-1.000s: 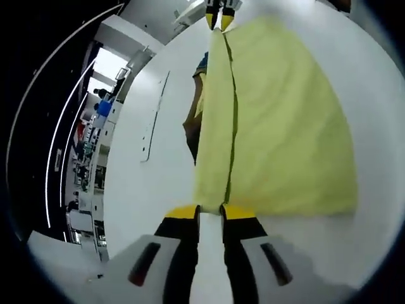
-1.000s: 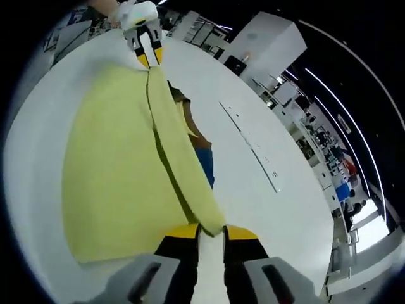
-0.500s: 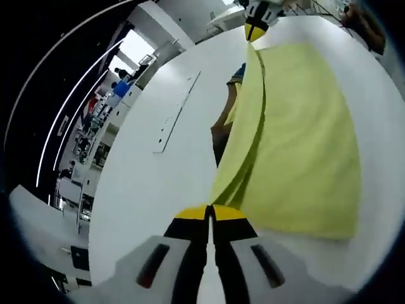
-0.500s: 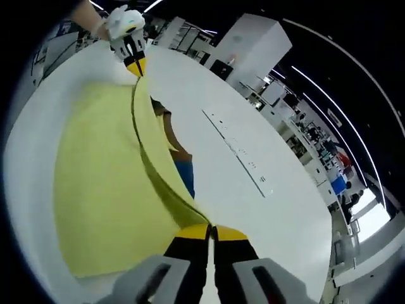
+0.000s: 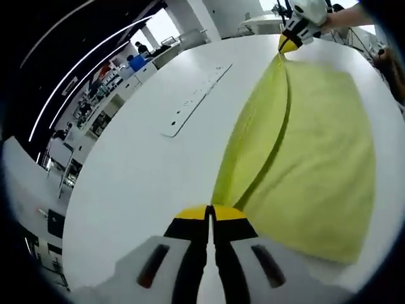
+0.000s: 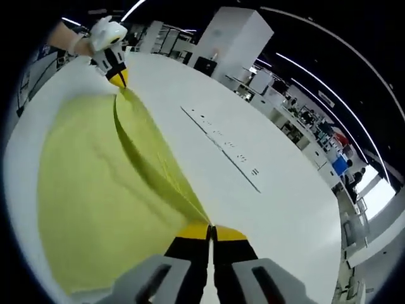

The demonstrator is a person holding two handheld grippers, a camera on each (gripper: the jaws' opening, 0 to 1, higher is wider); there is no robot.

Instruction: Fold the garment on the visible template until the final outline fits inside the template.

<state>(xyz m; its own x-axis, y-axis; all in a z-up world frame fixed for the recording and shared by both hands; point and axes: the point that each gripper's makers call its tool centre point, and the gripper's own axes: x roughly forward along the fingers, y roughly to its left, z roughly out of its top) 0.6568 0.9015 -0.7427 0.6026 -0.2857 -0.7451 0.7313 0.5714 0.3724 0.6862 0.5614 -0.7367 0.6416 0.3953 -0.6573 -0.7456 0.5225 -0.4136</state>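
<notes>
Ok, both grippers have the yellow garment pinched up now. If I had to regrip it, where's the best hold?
Stay on the raised fold edge of the yellow garment, at its two ends, where the left gripper and right gripper pinch it. That ridge stands off the white table; come in along it, jaws astride.

Matt cloth garment [image 5: 304,145] (smooth table [image 5: 145,171])
</notes>
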